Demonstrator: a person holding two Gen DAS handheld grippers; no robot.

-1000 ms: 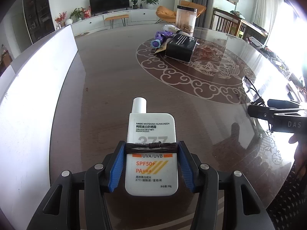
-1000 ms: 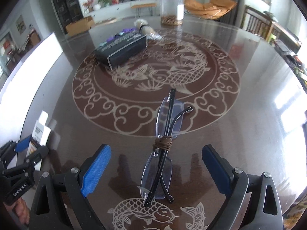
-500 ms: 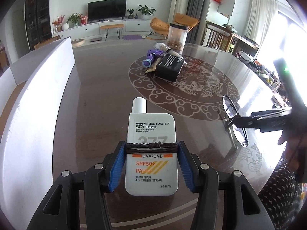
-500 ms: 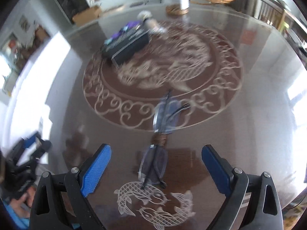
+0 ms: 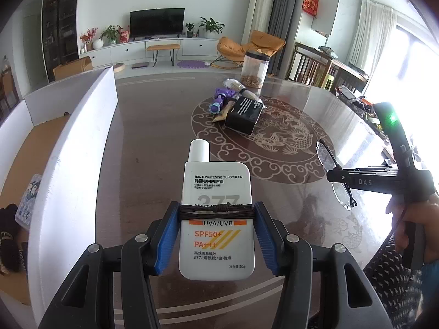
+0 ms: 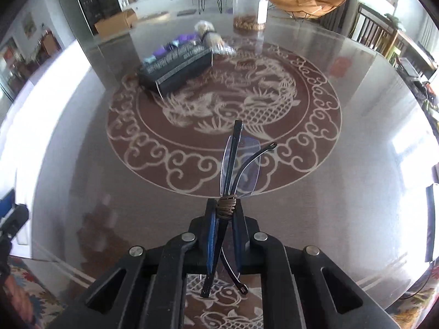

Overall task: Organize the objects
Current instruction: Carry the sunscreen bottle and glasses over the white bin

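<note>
My left gripper (image 5: 216,211) is shut on a white sunscreen bottle (image 5: 216,203) and holds it above the dark table (image 5: 153,148), cap pointing away. My right gripper (image 6: 225,211) is shut on folded rimless glasses (image 6: 240,164) and holds them lifted above the table's dragon pattern (image 6: 219,104). The right gripper and the glasses (image 5: 333,175) also show at the right of the left wrist view. A white box (image 5: 74,137) with a brown floor stands to the left of the sunscreen.
A black box (image 5: 244,112), a purple toy (image 5: 219,101) and a bagged item lie together at the table's far middle, with a clear jar (image 5: 253,68) behind them. Small items lie inside the white box at its near left.
My right gripper has shut on the glasses and lifted them off the table. My left gripper, still holding the sunscreen, has risen and tilted up, showing more of the room.
</note>
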